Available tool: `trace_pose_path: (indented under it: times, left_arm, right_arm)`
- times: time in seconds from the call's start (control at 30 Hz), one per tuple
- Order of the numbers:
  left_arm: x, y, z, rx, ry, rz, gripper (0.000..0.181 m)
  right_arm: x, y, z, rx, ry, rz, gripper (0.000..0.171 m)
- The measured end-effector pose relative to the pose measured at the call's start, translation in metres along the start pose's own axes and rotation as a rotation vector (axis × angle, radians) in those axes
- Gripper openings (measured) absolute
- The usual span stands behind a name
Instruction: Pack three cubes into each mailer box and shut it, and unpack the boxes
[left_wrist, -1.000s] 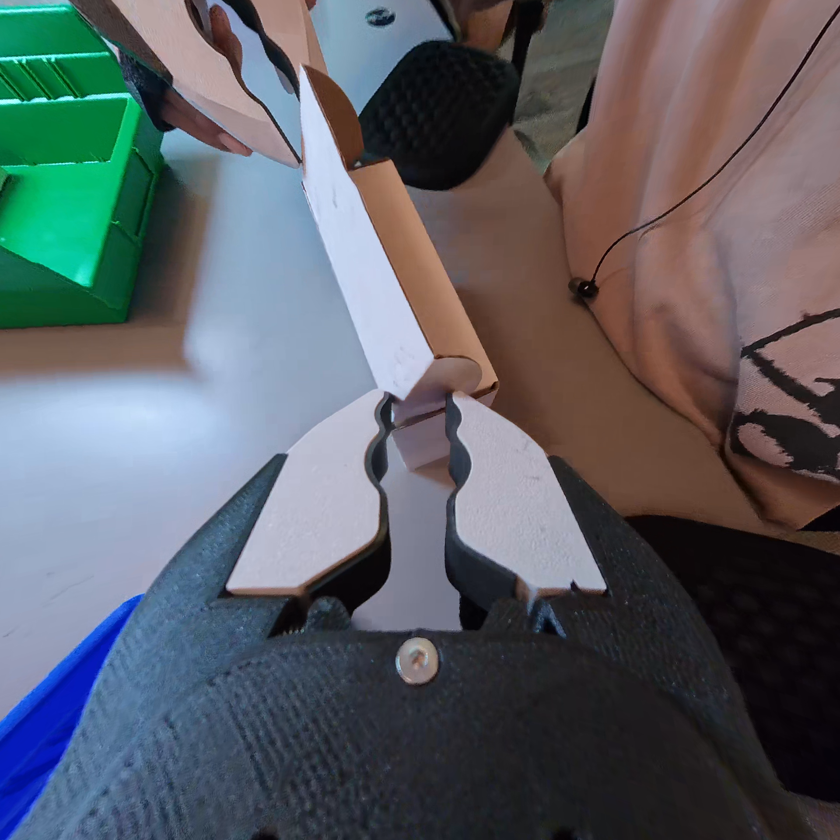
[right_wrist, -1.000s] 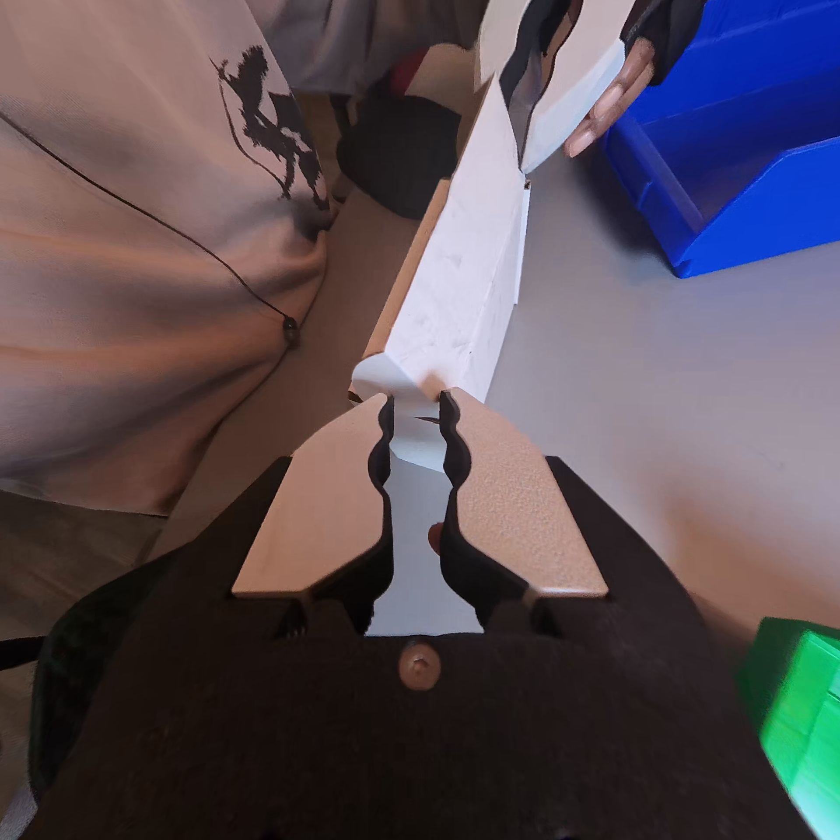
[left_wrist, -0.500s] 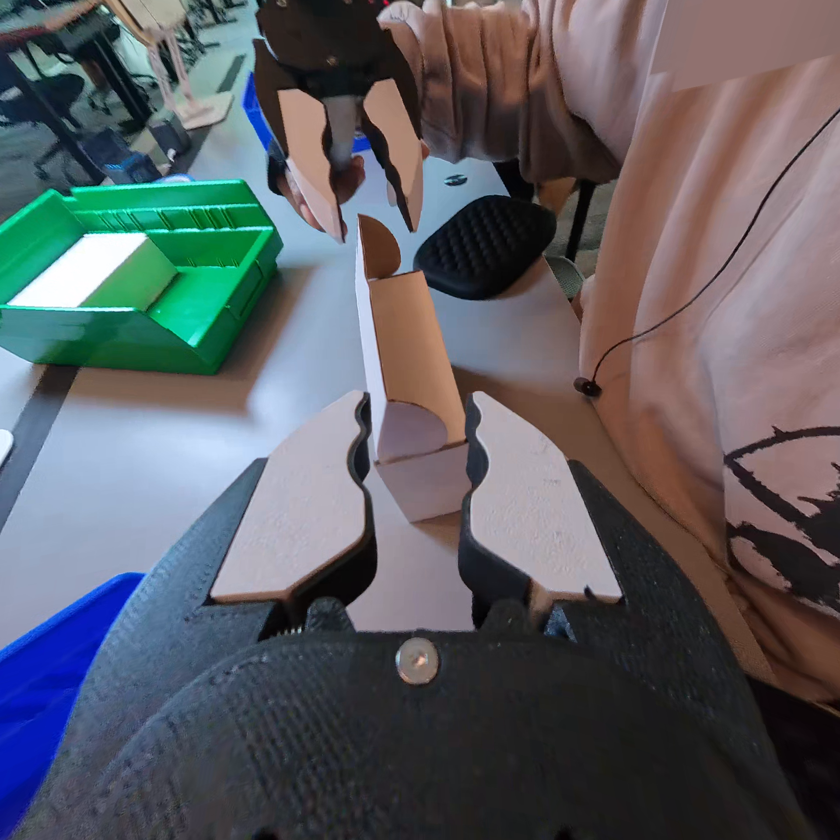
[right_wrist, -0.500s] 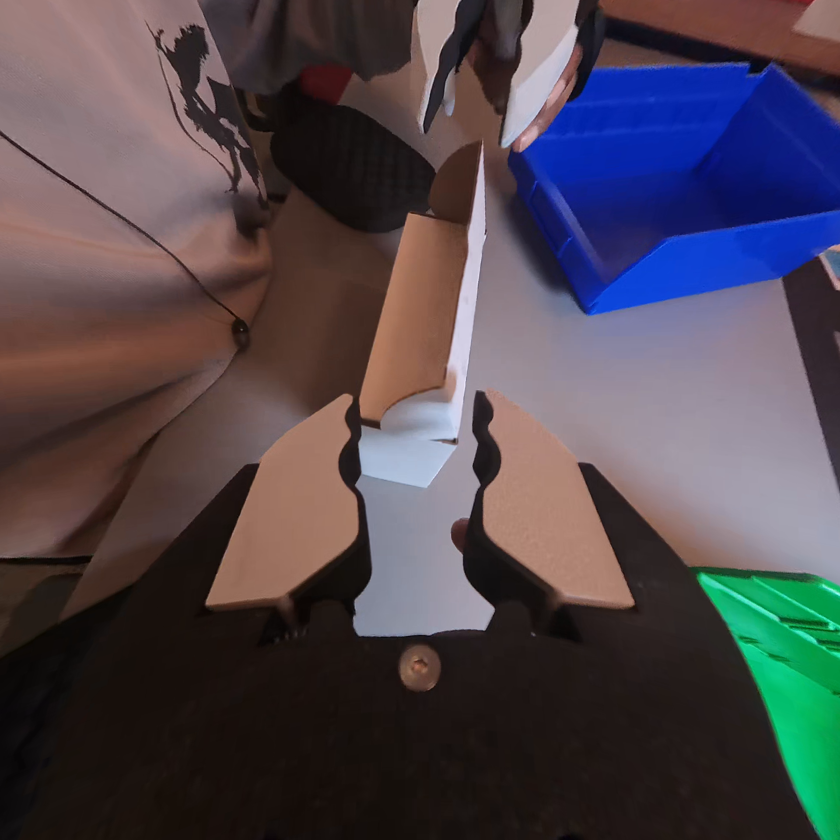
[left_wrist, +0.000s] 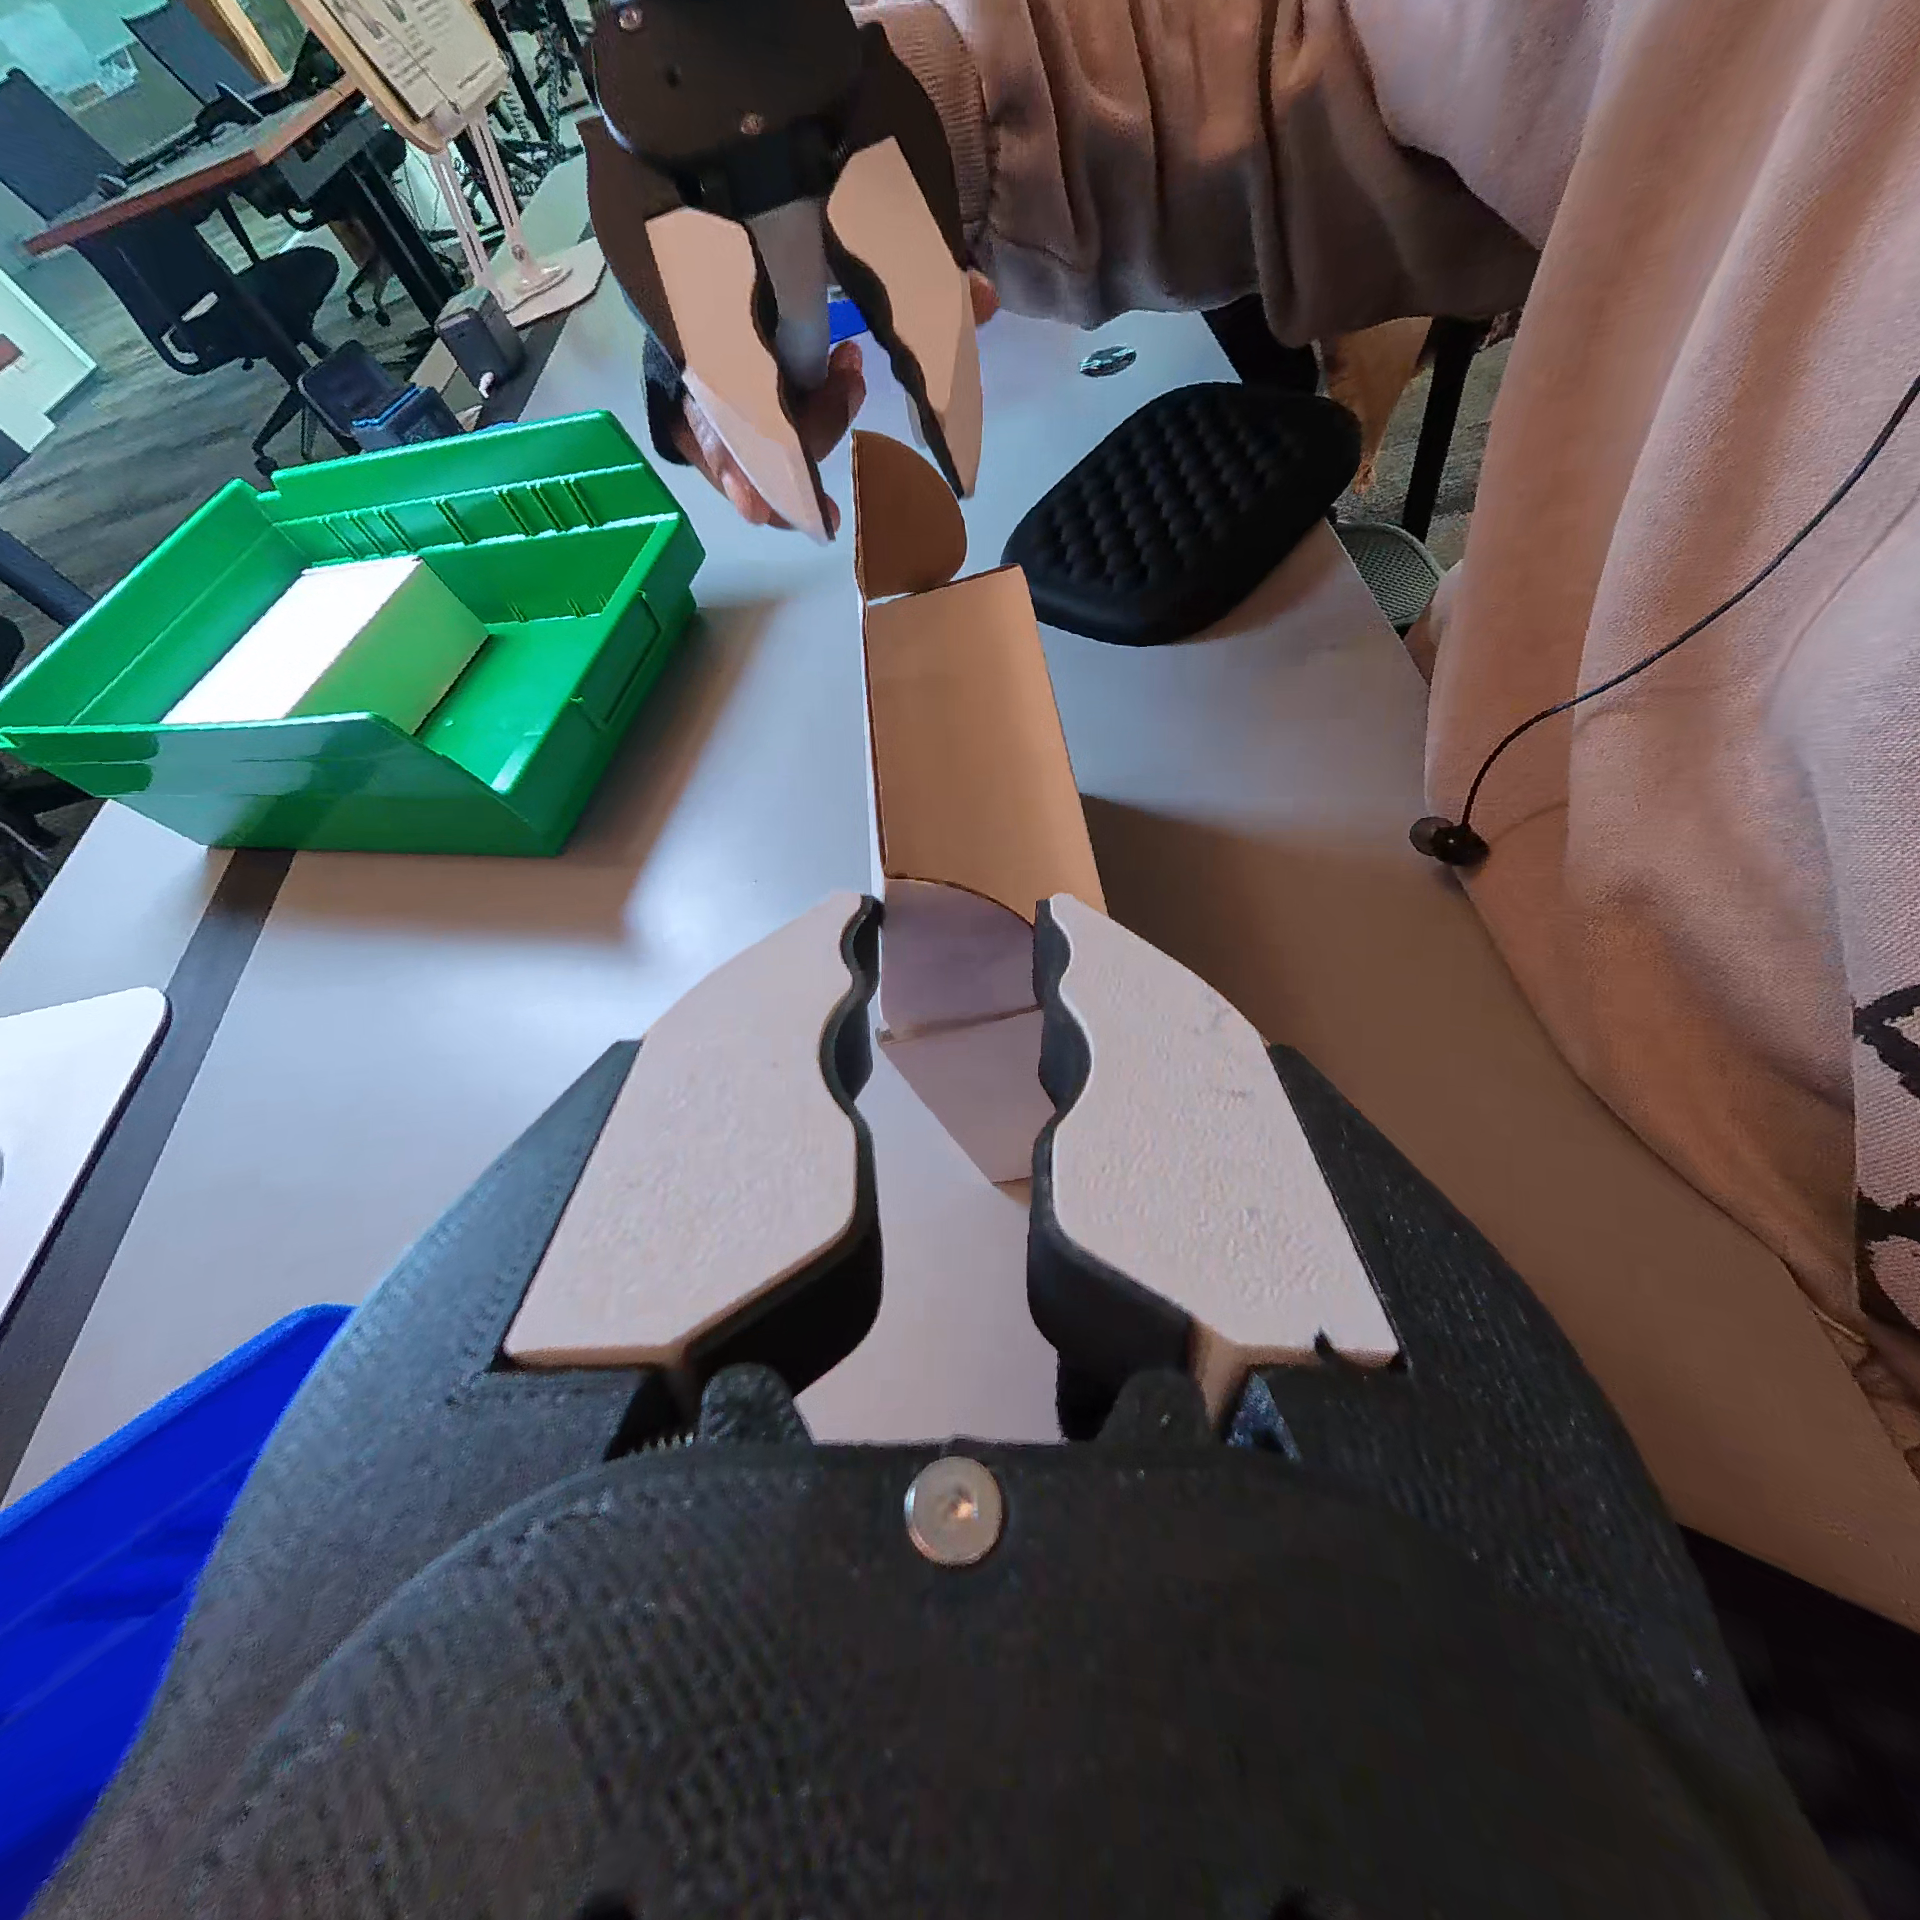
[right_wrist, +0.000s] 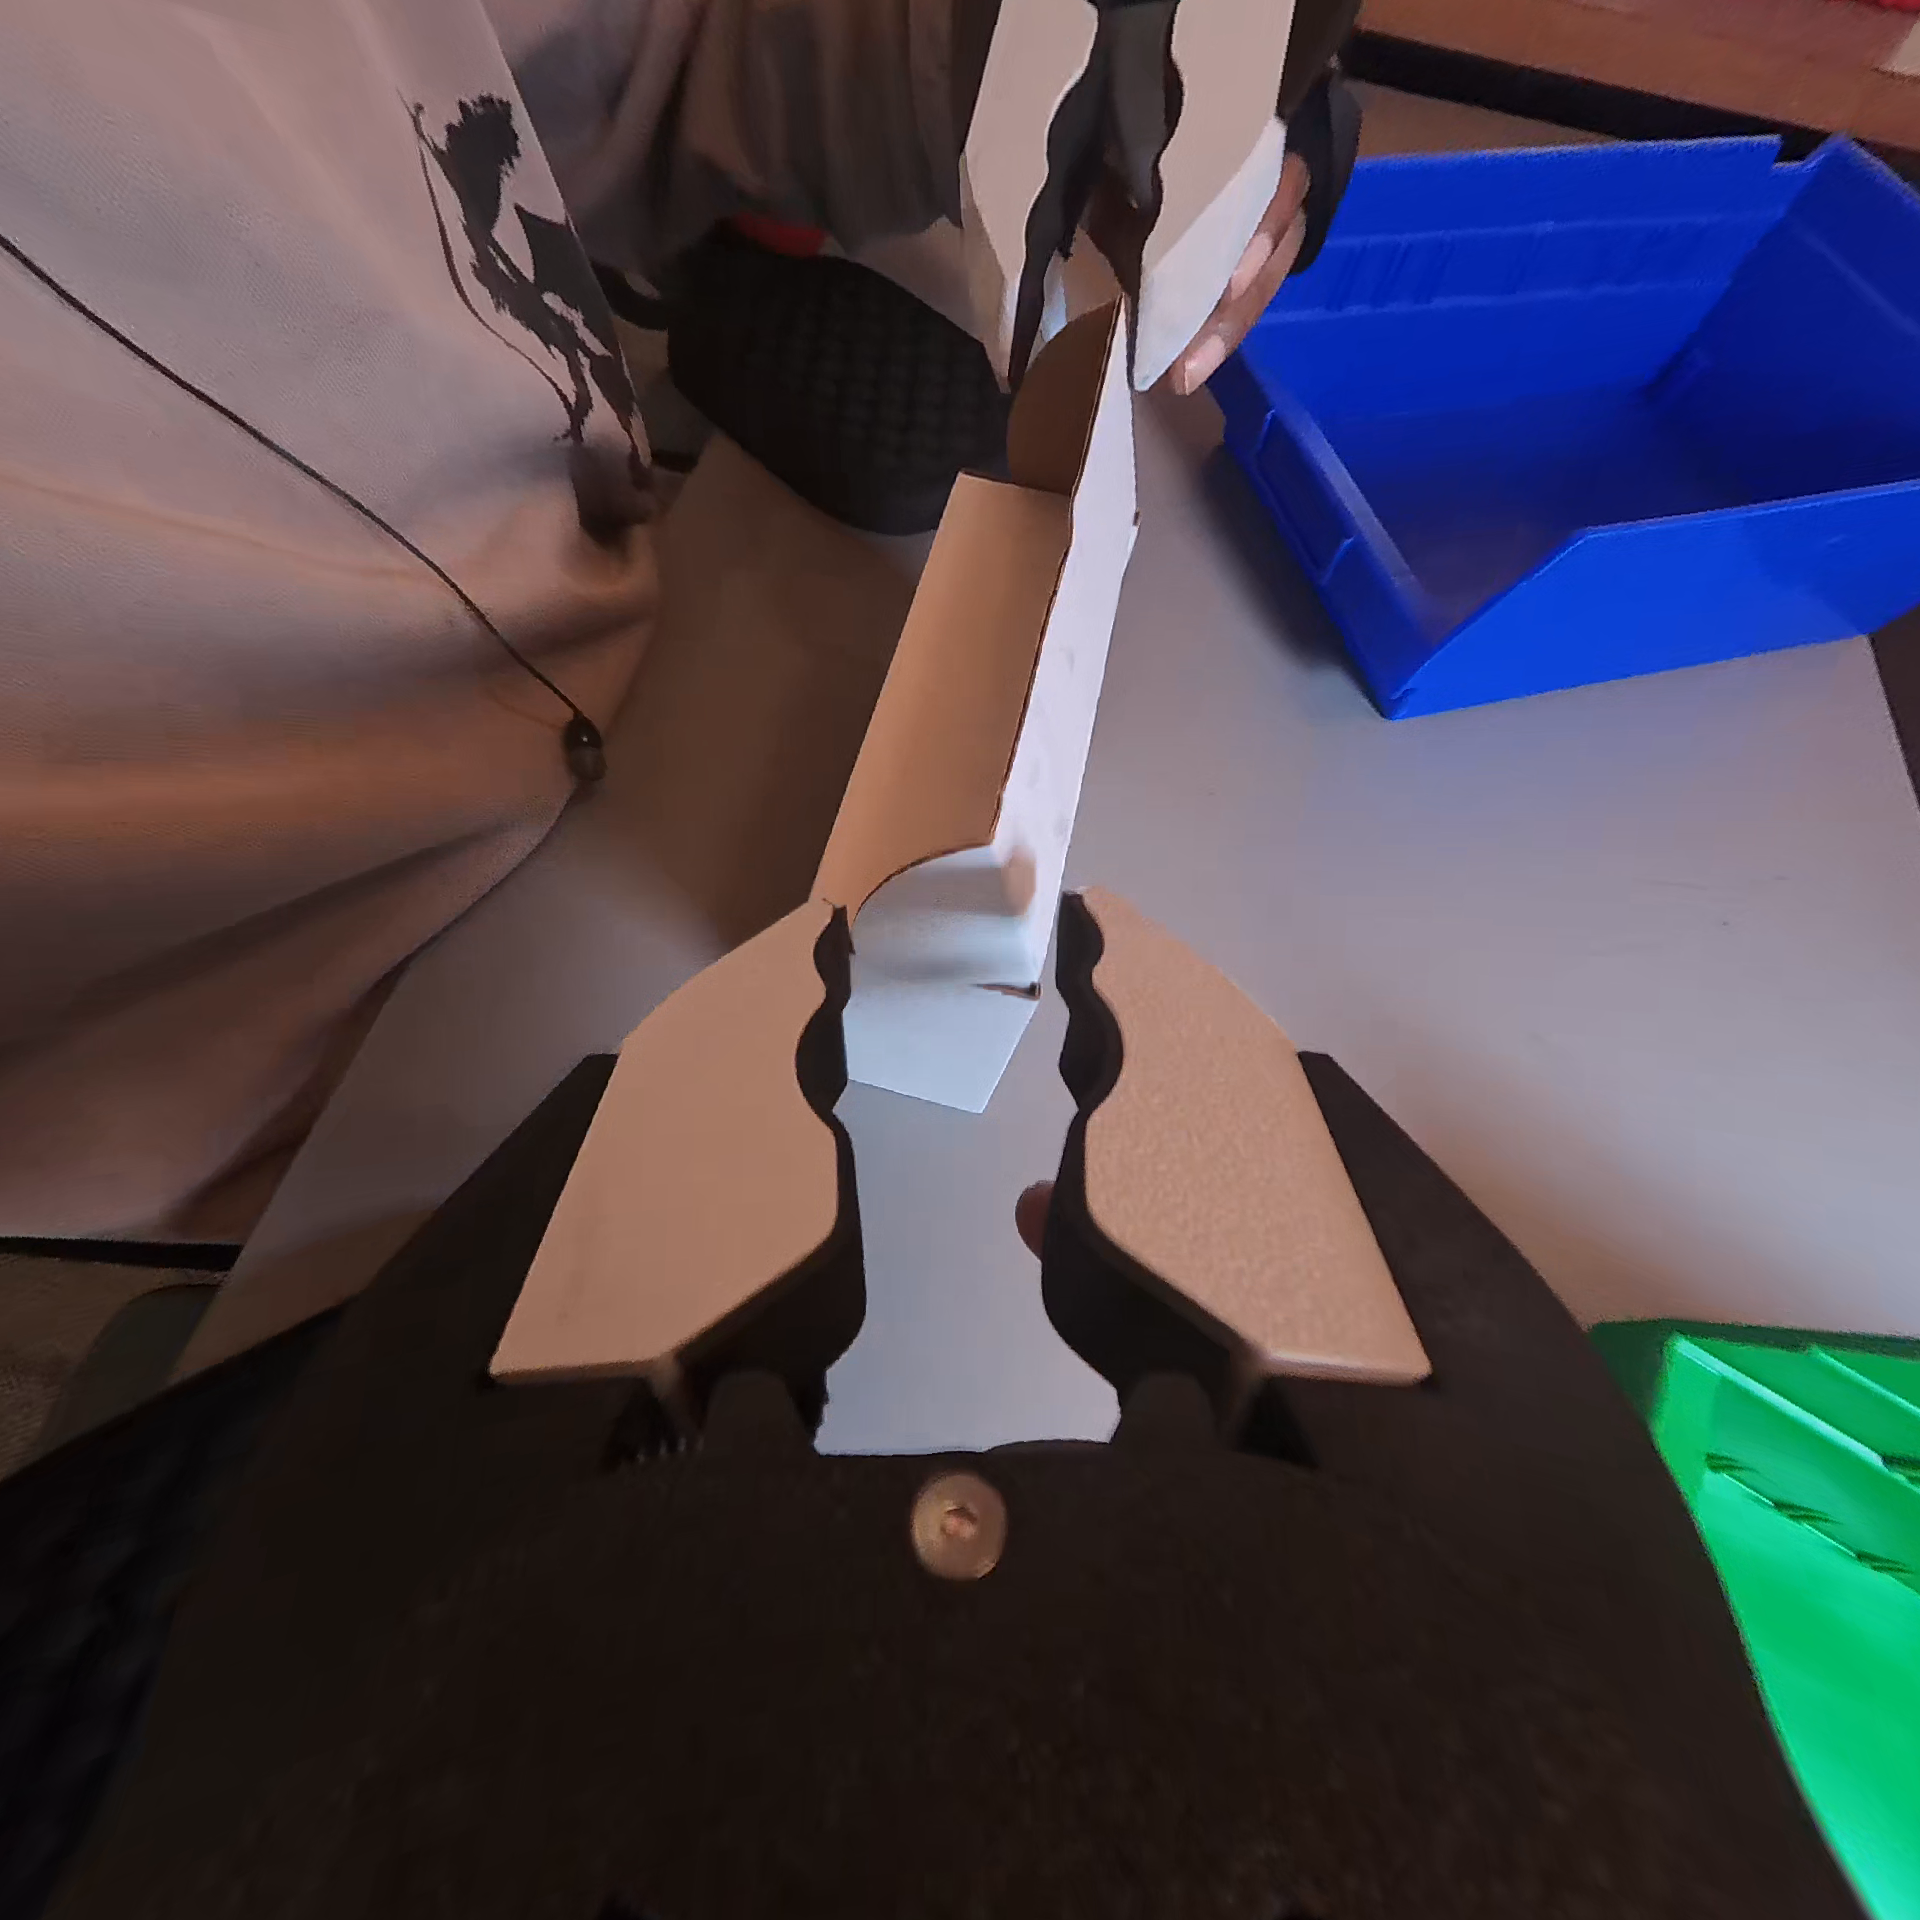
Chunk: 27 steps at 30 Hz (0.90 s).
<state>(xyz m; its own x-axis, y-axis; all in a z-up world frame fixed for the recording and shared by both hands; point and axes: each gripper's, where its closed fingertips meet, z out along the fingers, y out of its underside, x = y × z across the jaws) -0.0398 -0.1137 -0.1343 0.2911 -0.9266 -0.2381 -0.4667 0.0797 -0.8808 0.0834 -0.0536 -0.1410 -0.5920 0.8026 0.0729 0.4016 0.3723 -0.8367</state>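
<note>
- The mailer box (left_wrist: 966, 727) stands on edge on the grey table (left_wrist: 436, 997), running up the middle of the left wrist view, its brown inner face turned to the right and a rounded end flap raised at its far end.
- The left gripper (left_wrist: 956, 914) fills the lower part of that view; its two pale fingers (left_wrist: 727, 1122) are apart, one on each side of the box's near rounded flap, and whether they touch the card cannot be told.
- The right gripper (left_wrist: 883, 488) hangs at the top centre of the same frame, its fingers spread above the far flap, with part of a hand (left_wrist: 800, 416) showing behind it.
- In the right wrist view the box (right_wrist: 1039, 707) again runs up the centre, white outer side to the right; the right gripper's (right_wrist: 951, 914) fingers are apart at its near end.
- A green bin (left_wrist: 343, 748) sits at mid left of the left wrist view, holding a white box (left_wrist: 301, 644).
- A blue bin (right_wrist: 1621, 436) lies at upper right of the right wrist view.
- A person's pale sweatshirt (left_wrist: 1662, 520) fills the right side of the left wrist view, beside a black padded armrest (left_wrist: 1184, 499).
</note>
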Motion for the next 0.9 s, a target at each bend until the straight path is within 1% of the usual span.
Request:
trace_pose_path:
  times: [0.07,0.17,0.33,0.47,0.53,0.63,0.77,0.87,0.9]
  left_arm:
    - [0.000,0.000,0.001,0.003,0.004,-0.001,0.028]
    - [0.000,0.001,0.003,-0.004,0.001,0.001,0.028]
    - [-0.001,0.000,0.003,-0.005,-0.014,-0.004,0.028]
    - [-0.002,0.001,0.003,0.003,-0.020,-0.016,0.028]
    - [0.000,0.002,0.003,0.000,-0.018,0.002,0.028]
    - [0.005,0.007,0.005,-0.036,-0.020,0.079,0.028]
    - [0.015,0.012,0.006,-0.124,-0.017,0.201,0.027]
    - [0.024,0.014,0.005,-0.190,0.004,0.238,0.037]
    - [0.027,0.014,0.005,-0.204,0.010,0.231,0.042]
  right_arm:
    - [-0.002,0.001,0.008,-0.017,-0.029,-0.003,0.034]
    - [0.001,0.000,0.009,-0.030,-0.042,0.012,0.033]
    - [0.006,-0.001,0.007,0.024,-0.086,0.132,0.032]
    - [0.008,0.000,0.008,0.041,-0.079,0.158,0.032]
    - [0.006,0.002,0.009,0.015,-0.049,0.098,0.033]
    - [0.003,0.006,0.012,-0.080,0.025,-0.030,0.033]
    - [-0.004,0.011,0.017,-0.192,0.103,-0.179,0.034]
    - [-0.008,0.010,0.016,-0.237,0.151,-0.236,0.035]
    - [-0.011,0.009,0.016,-0.239,0.156,-0.241,0.038]
